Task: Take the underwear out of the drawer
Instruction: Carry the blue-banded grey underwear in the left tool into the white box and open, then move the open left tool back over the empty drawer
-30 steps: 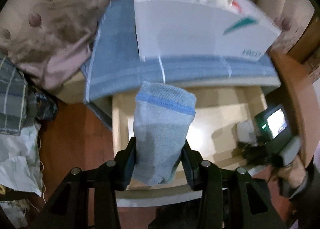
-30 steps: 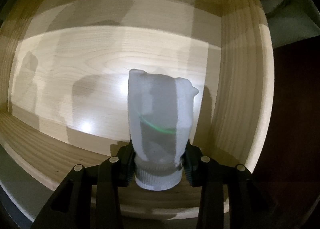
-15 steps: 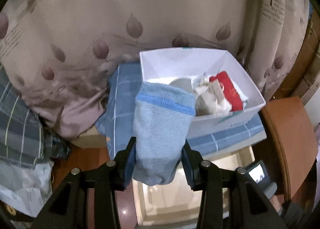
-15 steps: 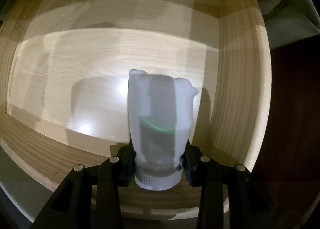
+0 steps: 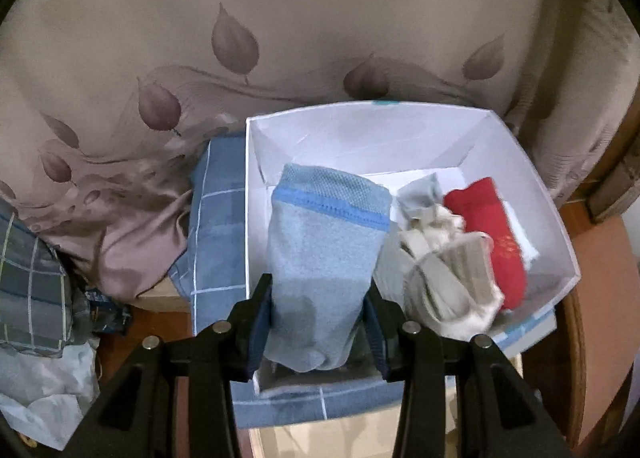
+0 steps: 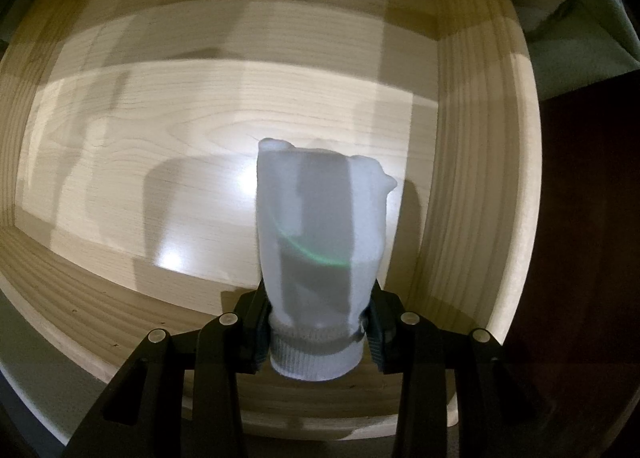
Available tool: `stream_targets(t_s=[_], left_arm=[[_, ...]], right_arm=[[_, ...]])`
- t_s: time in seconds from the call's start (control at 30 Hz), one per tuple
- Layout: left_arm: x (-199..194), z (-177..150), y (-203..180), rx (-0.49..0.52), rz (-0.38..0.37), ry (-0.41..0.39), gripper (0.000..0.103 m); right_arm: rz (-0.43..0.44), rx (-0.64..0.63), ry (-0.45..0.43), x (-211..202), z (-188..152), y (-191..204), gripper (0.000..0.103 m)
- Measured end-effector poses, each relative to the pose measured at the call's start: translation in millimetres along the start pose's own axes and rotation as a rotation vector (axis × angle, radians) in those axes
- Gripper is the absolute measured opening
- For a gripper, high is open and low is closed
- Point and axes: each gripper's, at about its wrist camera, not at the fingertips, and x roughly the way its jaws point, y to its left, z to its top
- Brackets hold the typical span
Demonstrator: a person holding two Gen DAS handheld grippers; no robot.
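my left gripper [image 5: 318, 332] clamped the blue roll [image 5: 326, 258]; best released low into the white box [image 5: 560, 254], at nine o'clock of the red piece [image 5: 486, 238]. my right gripper [image 6: 316, 332] pinched the white roll [image 6: 320, 242].

Left wrist view looking down, close, onto white cardboard box [image 5: 520, 193]; right wrist view straight down into pale wooden drawer [image 6: 472, 161]; nothing shared.

White box [image 5: 532, 193] on blue checked cloth [image 5: 218, 217].

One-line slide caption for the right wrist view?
Right tool grips a white garment above the wooden drawer's bare floor.
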Motion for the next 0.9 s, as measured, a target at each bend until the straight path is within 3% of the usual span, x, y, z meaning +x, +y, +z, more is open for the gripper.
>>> stream_targets(t_s=[0.33, 0.67, 0.9], left_arm=[[27.8, 4.9, -9.8, 0.023, 0.015, 0.017, 0.047], [9.6, 3.4, -13.9, 0.038, 0.018, 0.030, 0.053], [-26.3, -0.9, -14.7, 0.058, 0.018, -0.037, 0.053]], right_arm=[[-0.004, -0.002, -0.006, -4.3, -2.3, 3.3, 0.036], [-0.014, 0.002, -0.011, -9.3, -2.9, 7.6, 0.036], [-0.029, 0.002, -0.013, -12.8, -2.9, 12.4, 0.036]])
